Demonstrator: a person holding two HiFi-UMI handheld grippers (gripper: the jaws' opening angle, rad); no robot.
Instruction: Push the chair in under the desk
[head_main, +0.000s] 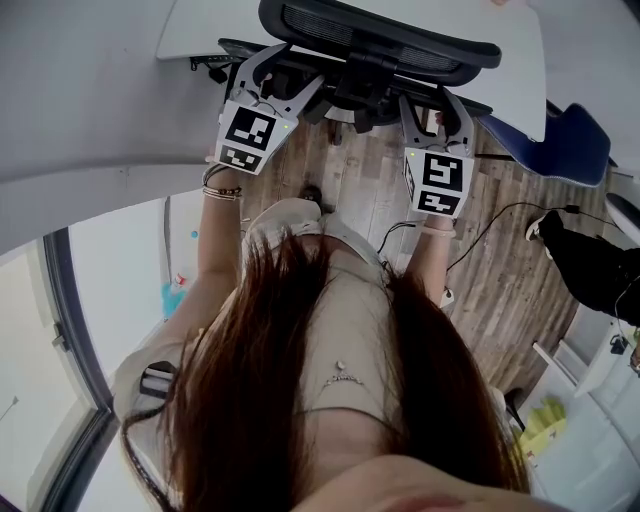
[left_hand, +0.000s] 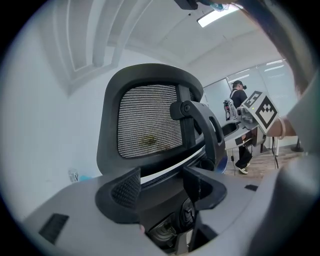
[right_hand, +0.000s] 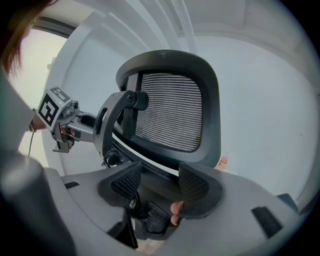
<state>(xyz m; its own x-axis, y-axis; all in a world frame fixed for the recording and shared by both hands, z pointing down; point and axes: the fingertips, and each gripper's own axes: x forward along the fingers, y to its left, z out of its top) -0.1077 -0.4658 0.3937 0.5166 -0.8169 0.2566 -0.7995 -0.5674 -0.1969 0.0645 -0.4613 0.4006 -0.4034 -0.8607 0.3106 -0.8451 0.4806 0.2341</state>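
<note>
Black mesh marks the office chair (head_main: 380, 30), which in the head view is seen drawn up to the white desk (head_main: 200, 30), its headrest overlapping the desk's near edge above the wooden floor (head_main: 370, 190). The left gripper (head_main: 285, 75) and right gripper (head_main: 432, 105) are set side by side against the chair's back, one on each side of its central spine. This even placement is judged to be meant to drive the chair straight rather than swing it. A blue chair (head_main: 560, 140) is parked to the right.

From the left gripper view, the left gripper (left_hand: 162, 187) is shown with its jaws well apart, the dark top rail of the backrest lying between them and the headrest (left_hand: 147, 120) rising behind. No clamping is visible, and contact is judged to be for pushing only. A bystander (left_hand: 239, 100) is seen in the background.

From the right gripper view, the right gripper (right_hand: 160, 187) is held likewise, jaws spread around the rail below the headrest (right_hand: 170, 110), with nothing pinched.
</note>
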